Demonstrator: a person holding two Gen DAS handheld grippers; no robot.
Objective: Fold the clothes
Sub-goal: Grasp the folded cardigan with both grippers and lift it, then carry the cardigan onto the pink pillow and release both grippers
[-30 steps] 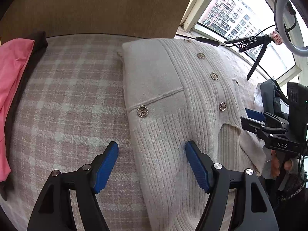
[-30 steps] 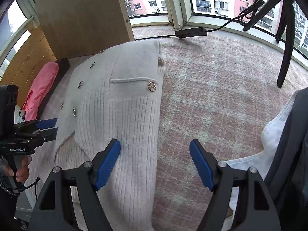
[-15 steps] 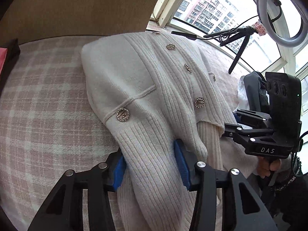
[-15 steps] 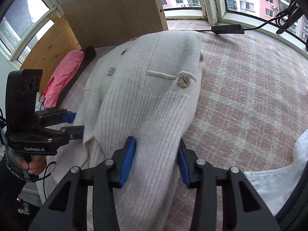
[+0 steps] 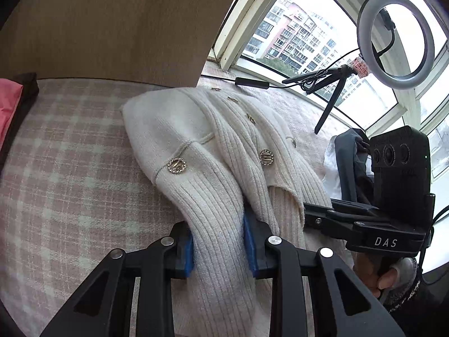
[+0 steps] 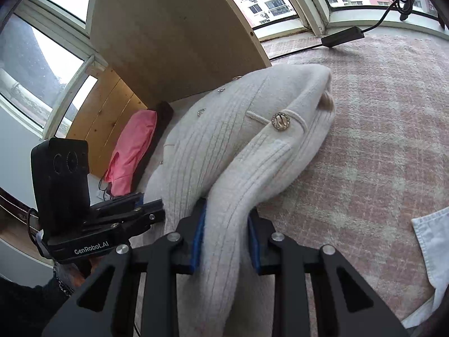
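A cream ribbed knit cardigan [image 5: 196, 146] with round gold buttons lies on a pink plaid blanket [image 5: 70, 168]; it also shows in the right wrist view [image 6: 238, 129]. My left gripper [image 5: 219, 245] is shut on the ribbed hem at the cardigan's left side and lifts it off the blanket. My right gripper [image 6: 226, 237] is shut on the hem at the cardigan's right side and lifts it too. Each gripper appears in the other's view, the right one [image 5: 364, 224] and the left one [image 6: 112, 219]. The cardigan's far end rests on the blanket.
A pink garment [image 6: 132, 146] on a dark one lies at the left by a wooden panel [image 5: 112, 28]. A white and grey clothes pile [image 5: 345, 157] sits at the right. A ring light on a tripod [image 5: 393, 39] and a cable stand by the windows.
Both grippers went from open beside the flat cardigan to shut on its near hem. The near end has been bunched and raised off the blanket, and both views tilted upward.
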